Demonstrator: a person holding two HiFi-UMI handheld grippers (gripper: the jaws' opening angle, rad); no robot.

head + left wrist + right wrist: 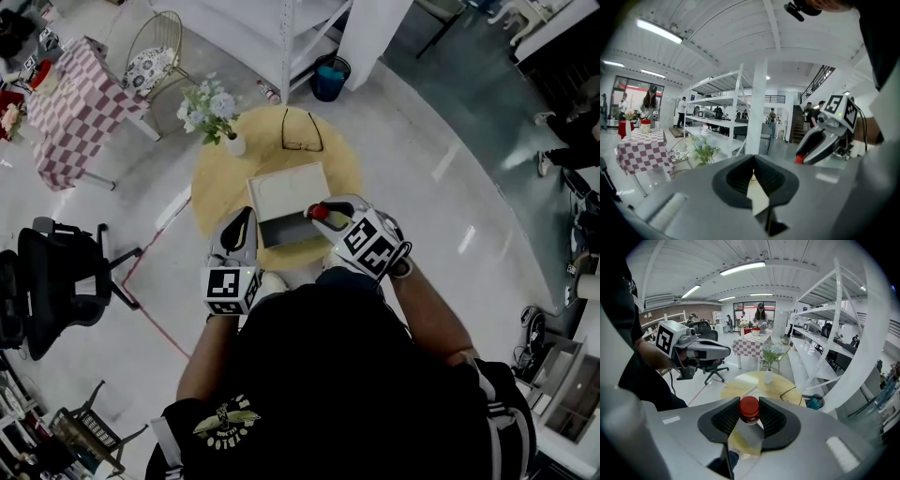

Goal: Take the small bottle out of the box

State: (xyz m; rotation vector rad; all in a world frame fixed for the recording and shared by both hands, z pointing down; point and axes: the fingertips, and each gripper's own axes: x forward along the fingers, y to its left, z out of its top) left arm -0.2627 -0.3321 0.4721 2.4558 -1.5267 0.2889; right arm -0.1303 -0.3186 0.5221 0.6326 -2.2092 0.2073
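Observation:
On the round yellow table stands the box, dark inside, with its cream lid laid open to the far side. My right gripper is shut on the small bottle over the box's right edge. The bottle's red cap sits pinched between the two pads. My left gripper hovers at the box's left edge, apart from the bottle. Its jaws meet at the tips with nothing seen between them. The right gripper shows in the left gripper view at the right.
A white vase of flowers and a pair of glasses stand on the table's far half. A black office chair is at the left, a checkered table far left, and a blue bin beyond the table.

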